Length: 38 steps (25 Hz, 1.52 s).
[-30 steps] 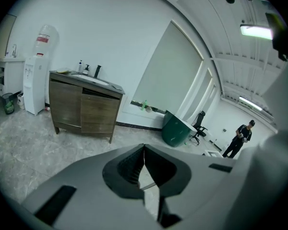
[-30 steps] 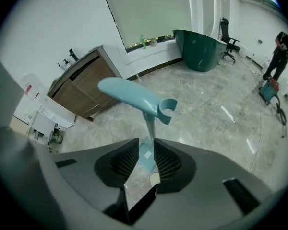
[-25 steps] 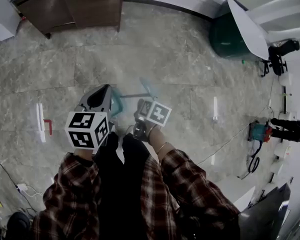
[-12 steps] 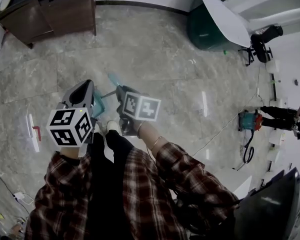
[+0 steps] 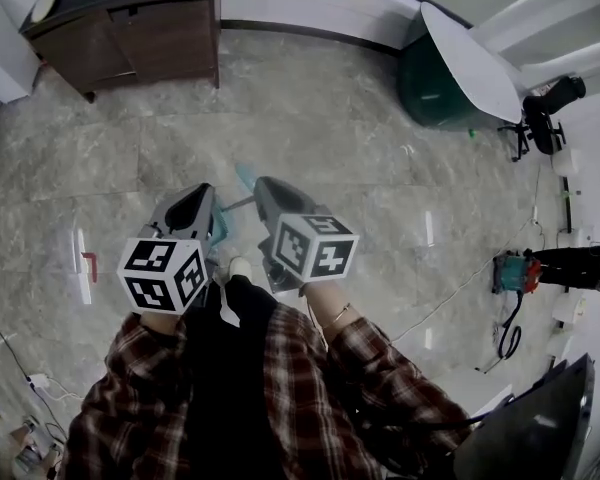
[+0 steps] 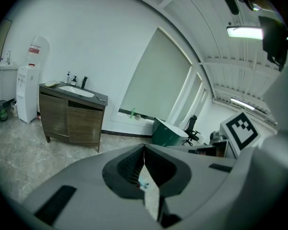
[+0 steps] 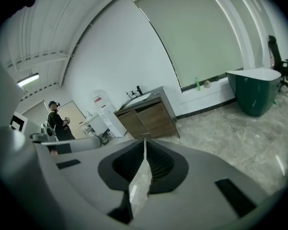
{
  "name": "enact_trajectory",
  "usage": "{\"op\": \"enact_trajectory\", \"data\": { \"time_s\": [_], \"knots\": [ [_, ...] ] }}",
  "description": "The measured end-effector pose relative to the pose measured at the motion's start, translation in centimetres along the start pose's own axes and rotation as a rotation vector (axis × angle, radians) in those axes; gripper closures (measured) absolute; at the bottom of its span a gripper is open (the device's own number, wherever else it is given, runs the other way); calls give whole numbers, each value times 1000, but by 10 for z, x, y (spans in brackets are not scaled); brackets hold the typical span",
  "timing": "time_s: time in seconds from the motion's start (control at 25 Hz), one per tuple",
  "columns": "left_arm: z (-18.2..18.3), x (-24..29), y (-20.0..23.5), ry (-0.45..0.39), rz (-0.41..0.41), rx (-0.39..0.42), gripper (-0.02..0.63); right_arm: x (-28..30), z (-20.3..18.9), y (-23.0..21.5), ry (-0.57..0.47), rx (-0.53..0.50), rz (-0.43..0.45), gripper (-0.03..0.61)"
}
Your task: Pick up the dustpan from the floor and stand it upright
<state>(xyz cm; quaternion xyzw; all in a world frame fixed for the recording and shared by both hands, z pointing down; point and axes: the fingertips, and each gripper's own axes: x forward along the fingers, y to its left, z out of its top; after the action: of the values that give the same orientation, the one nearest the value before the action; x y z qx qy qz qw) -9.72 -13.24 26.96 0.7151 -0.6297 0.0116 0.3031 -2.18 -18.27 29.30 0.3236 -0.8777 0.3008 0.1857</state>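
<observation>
Grey marbled floor (image 5: 330,118) is filling the head view, with a dark wooden cabinet (image 5: 140,38) standing against the wall at the upper left. Below it, the left gripper (image 5: 200,190) is pointing up the picture, its marker cube (image 5: 165,273) sitting over the person's plaid sleeve (image 5: 130,398). In its own view its jaws are meeting at the tips with nothing gripped between them, and only a speck of teal is showing through the gap lower down.

Just to its right the dustpan (image 5: 221,230) is showing as teal pieces and a thin rod between the two grippers, mostly hidden by them; whether it is standing or lying I cannot tell.

Next, the right gripper (image 5: 265,184) is pointing the same way. Its jaws have just been closing and are now touching at the tips, holding nothing.

Farther right, a dark green tub (image 5: 430,83) is sitting by the wall, and a black office chair (image 5: 550,103) is standing beyond it.
</observation>
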Motion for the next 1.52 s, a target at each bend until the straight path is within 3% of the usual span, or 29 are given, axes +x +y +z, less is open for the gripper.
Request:
{"op": "enact_trajectory", "data": {
  "time_s": [0.4,0.76,1.08,1.52],
  "knots": [
    [24,-16,-15,-49,-19,25,601,-25,36,41,-80,-191,72,568],
    [32,-13,-24,-55,-19,39,601,-25,42,46,-93,-227,94,568],
    [41,-22,-25,-70,-5,43,602,-30,49,69,-84,-334,132,568],
    [43,-20,-26,-83,5,32,601,-33,53,73,-85,-334,152,568]
  ]
}}
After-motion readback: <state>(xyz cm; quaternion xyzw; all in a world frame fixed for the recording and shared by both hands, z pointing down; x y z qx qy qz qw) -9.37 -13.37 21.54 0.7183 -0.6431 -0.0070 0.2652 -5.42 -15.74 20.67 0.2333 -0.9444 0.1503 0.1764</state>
